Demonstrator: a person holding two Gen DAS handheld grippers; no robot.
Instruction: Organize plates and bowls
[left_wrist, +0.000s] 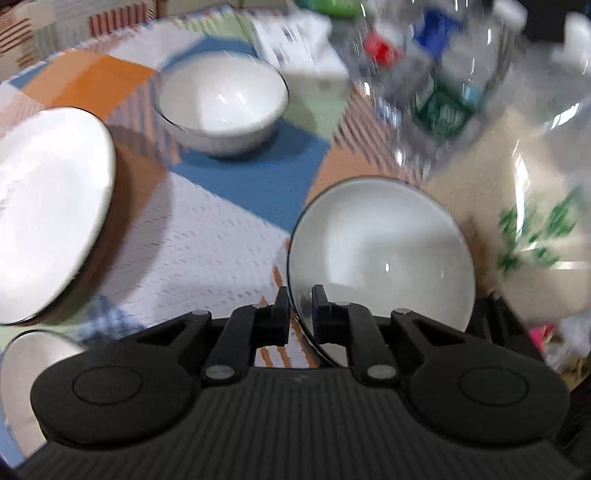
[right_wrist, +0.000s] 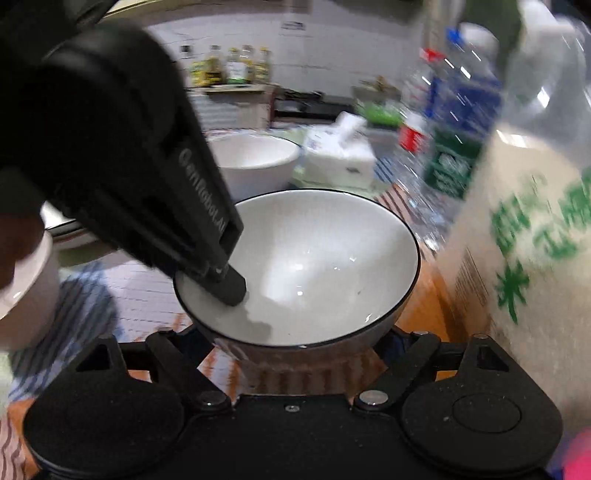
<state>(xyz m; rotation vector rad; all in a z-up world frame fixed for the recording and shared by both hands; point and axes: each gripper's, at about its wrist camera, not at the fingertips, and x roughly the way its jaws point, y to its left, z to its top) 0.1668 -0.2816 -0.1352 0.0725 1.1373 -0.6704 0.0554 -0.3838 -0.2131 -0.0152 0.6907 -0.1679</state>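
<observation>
A: Left gripper (left_wrist: 300, 295) status?
B: Jaws pinched on the near rim of the dark-rimmed bowl (left_wrist: 384, 258).
A: Right gripper (right_wrist: 295, 332)?
B: Jaws spread wide, apart from that bowl's base.
A: Other items?
B: Second bowl (left_wrist: 221, 99) behind it; plate (left_wrist: 48, 206) to its left; rice bag (right_wrist: 524, 240) on its right.

Left gripper (left_wrist: 300, 308): all black, w/ a ribbed flat body, two big round bumps, thin link bars, shiny silver screw heads. Its fingers (left_wrist: 282, 314) are short black blocks. Right gripper (right_wrist: 295, 332): same black build, dusty w/ white specks. Pale letters run along the left gripper's side in the right wrist view.
</observation>
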